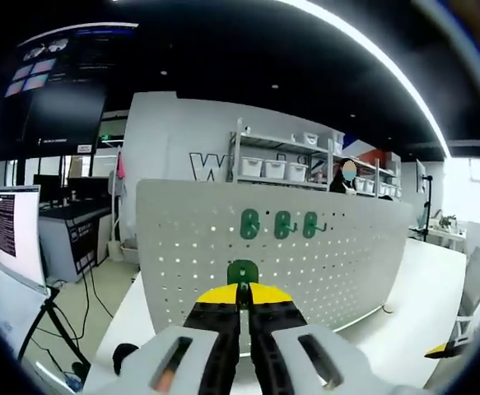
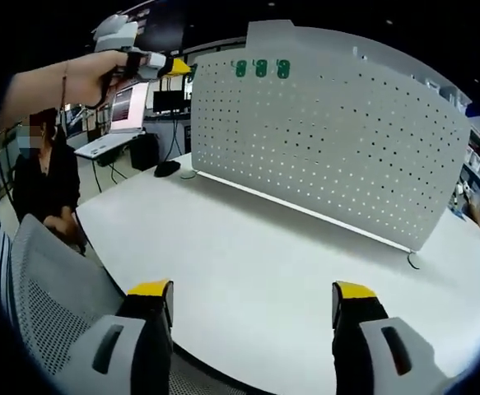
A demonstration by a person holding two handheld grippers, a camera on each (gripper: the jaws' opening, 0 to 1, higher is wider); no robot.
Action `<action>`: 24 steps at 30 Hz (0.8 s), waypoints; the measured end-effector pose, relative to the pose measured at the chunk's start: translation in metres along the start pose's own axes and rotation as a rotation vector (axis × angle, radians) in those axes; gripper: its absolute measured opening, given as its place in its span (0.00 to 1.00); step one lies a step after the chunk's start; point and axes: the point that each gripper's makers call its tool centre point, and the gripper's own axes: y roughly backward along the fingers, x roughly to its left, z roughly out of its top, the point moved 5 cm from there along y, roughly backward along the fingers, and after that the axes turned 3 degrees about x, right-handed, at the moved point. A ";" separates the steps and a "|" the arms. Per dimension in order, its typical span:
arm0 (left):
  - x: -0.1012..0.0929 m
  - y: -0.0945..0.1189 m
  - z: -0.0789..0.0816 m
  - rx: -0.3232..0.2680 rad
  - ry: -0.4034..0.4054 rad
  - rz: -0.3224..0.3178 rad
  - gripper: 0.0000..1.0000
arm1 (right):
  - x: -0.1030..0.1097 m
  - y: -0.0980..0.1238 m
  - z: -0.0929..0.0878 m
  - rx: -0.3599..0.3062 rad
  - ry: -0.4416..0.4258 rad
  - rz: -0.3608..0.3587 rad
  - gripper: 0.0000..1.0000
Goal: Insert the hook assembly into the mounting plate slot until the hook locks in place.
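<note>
Left tongs [image 1: 242, 298] pinch a green plastic hook [image 1: 242, 272], held upright, facing the white perforated metal plate [image 1: 338, 255]. Right tongs [image 2: 253, 306] gape above the white table [image 2: 248, 247].

**Matt board, glossy plastic**

The pegboard [image 2: 330, 123] at frame centre looks like matt grey painted sheet metal. Green hooks [image 1: 280, 224] near its top look glossy plastic. The table [image 2: 256, 271] is smooth, matt white. A chair back [image 2: 46, 304] at lower left is grey mesh.

The pegboard [image 2: 338, 140] stands across the table's [image 2: 256, 271] far side, blocking passage; three green hooks [image 2: 261, 68] crowd its upper corner. The near table surface looks open.
</note>
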 end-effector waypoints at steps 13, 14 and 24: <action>0.013 -0.034 0.016 -0.072 -0.026 0.058 0.01 | -0.001 -0.004 -0.001 -0.007 -0.012 -0.013 0.76; 0.014 -0.037 0.017 -0.076 -0.033 0.063 0.01 | -0.001 -0.004 -0.001 -0.005 -0.011 -0.013 0.76; 0.016 -0.057 0.028 -0.138 -0.087 0.084 0.01 | 0.002 -0.007 -0.002 0.006 -0.006 -0.007 0.74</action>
